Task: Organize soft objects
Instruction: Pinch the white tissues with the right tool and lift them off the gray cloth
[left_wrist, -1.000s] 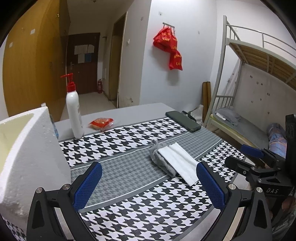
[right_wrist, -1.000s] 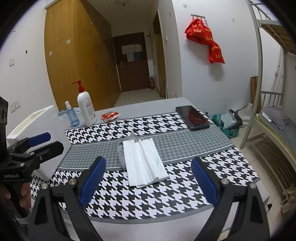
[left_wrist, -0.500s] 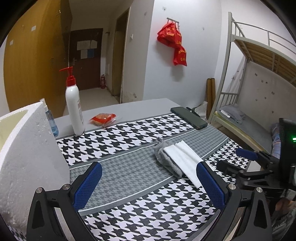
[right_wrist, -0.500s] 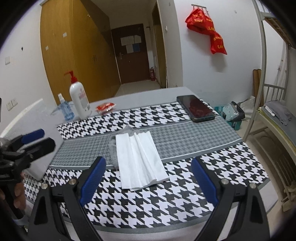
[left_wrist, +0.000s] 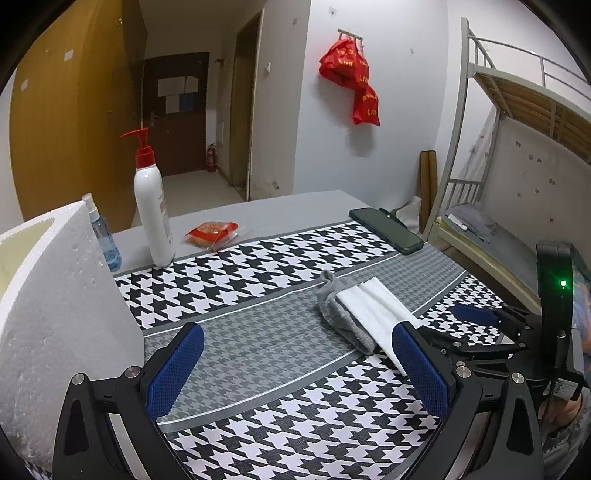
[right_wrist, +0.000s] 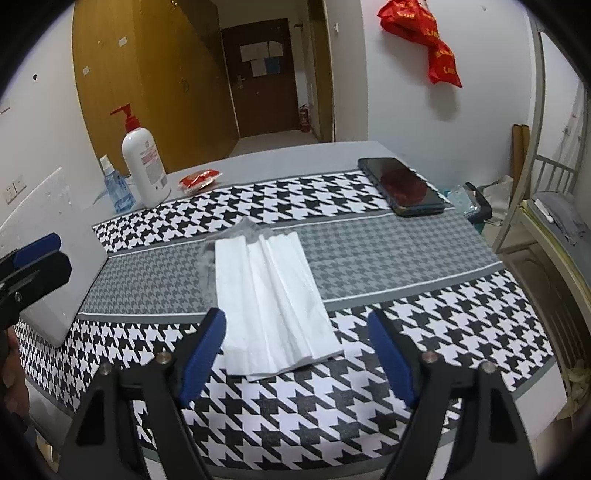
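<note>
A white folded tissue (right_wrist: 269, 295) lies lengthwise on a crumpled grey cloth (right_wrist: 205, 262), in the middle of the houndstooth table mat (right_wrist: 424, 325). My right gripper (right_wrist: 295, 321) hovers over the tissue's near end with its jaws closing. The tissue shows between the blue pads (right_wrist: 205, 347), which do not touch it. In the left wrist view the tissue (left_wrist: 373, 306) and the cloth (left_wrist: 340, 314) lie ahead to the right. My left gripper (left_wrist: 295, 332) is open over the mat with nothing between its fingers. The right gripper (left_wrist: 458, 328) reaches in from the right.
A white foam box (left_wrist: 55, 295) stands at the left. Behind it are a small blue spray bottle (left_wrist: 103, 240), a white pump bottle (left_wrist: 151, 214) and a red packet (left_wrist: 210, 232). A dark phone (right_wrist: 402, 188) lies at the far right of the mat. A bunk bed (left_wrist: 517, 110) stands right of the table.
My right gripper has come forward and down over the tissue's near end, and its jaws have narrowed. The left gripper has hardly moved.
</note>
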